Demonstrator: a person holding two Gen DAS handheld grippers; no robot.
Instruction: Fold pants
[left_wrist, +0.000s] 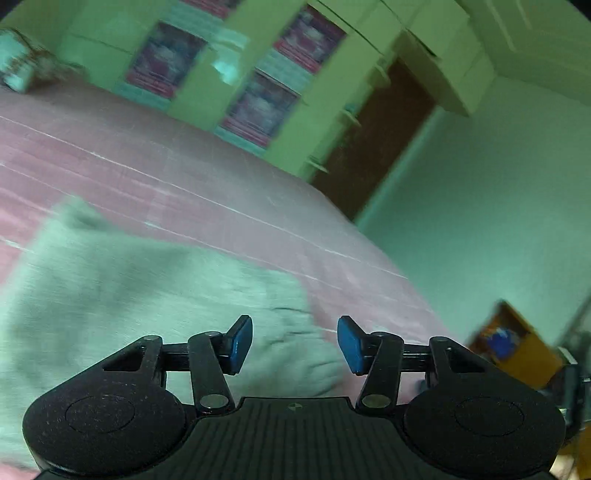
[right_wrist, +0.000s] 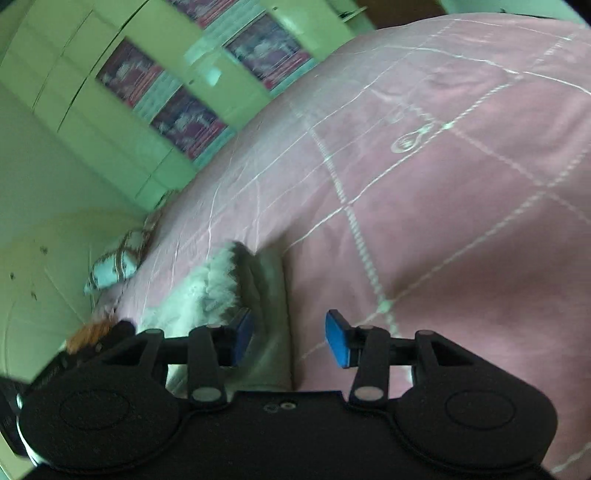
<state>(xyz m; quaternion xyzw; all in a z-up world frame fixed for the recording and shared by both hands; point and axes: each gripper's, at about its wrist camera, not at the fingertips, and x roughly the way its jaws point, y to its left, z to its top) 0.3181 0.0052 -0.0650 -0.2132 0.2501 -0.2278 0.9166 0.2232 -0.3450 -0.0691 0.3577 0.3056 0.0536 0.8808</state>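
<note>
The pants (left_wrist: 129, 295) are pale grey-green cloth lying on a pink bedspread (left_wrist: 184, 177); the left wrist view is blurred. My left gripper (left_wrist: 294, 345) hovers over the right edge of the pants. Its blue pads (left_wrist: 240, 345) stand apart with nothing pinched between them. In the right wrist view the pants (right_wrist: 221, 288) lie bunched at the lower left on the bedspread (right_wrist: 461, 221), one straight edge running down toward the camera. My right gripper (right_wrist: 289, 341) is open above that edge, its left pad (right_wrist: 242, 339) over the cloth and the right one over bare bedspread.
A green wardrobe (left_wrist: 207, 92) with picture panels stands beyond the bed, and a brown door (left_wrist: 380, 140) is to its right. A patterned pillow (right_wrist: 114, 262) lies at the bed's far end. An orange box (left_wrist: 517, 343) sits past the bed's right edge.
</note>
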